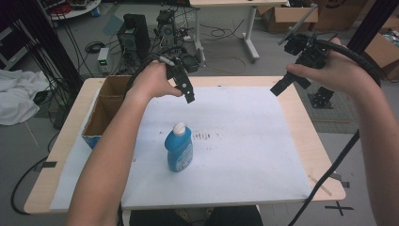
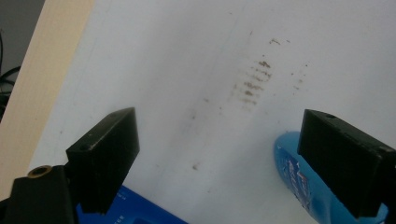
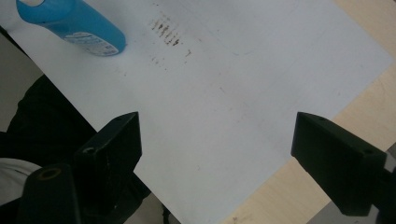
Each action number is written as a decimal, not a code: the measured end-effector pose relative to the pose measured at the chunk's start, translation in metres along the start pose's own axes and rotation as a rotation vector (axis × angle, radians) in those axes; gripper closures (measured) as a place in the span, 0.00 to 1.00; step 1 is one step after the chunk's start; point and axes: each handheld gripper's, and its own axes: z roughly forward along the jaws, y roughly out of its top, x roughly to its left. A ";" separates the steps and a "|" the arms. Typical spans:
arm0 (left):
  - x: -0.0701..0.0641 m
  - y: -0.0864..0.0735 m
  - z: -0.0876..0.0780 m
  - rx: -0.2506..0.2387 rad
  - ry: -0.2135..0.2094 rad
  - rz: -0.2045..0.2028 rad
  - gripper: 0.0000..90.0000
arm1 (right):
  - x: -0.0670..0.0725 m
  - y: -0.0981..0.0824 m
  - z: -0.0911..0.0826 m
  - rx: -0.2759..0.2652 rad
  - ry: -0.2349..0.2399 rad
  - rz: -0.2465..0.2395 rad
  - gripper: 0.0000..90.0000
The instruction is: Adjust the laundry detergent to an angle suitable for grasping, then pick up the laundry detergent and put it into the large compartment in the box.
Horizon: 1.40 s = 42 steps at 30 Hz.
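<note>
A white sheet [image 1: 244, 141] is covering the bench [image 1: 310, 141], with a box [image 1: 106, 113] at its left edge. The bottle [image 1: 179, 148] is standing near the front edge, free for grasping. Both grippers are hovering released: left gripper [image 1: 188, 94] behind it, right gripper [image 1: 278, 88] toward the far right corner. The left gripper view is showing brown smears [image 2: 252, 86] close up.

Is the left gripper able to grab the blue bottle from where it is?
Probably yes. The left gripper hangs above the white sheet with jaws wide open, and the blue bottle stands upright just below it with nothing between them.
</note>
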 end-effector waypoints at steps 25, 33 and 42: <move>-0.005 -0.003 -0.010 -0.002 0.021 -0.001 0.17 | -0.003 -0.001 0.004 -0.010 0.008 -0.011 0.18; -0.006 -0.007 -0.017 -0.011 0.035 -0.008 0.17 | -0.006 -0.003 0.005 -0.012 0.009 0.002 0.18; -0.014 -0.017 -0.031 -0.025 0.061 -0.019 0.17 | -0.005 -0.004 0.007 -0.017 0.007 0.002 0.18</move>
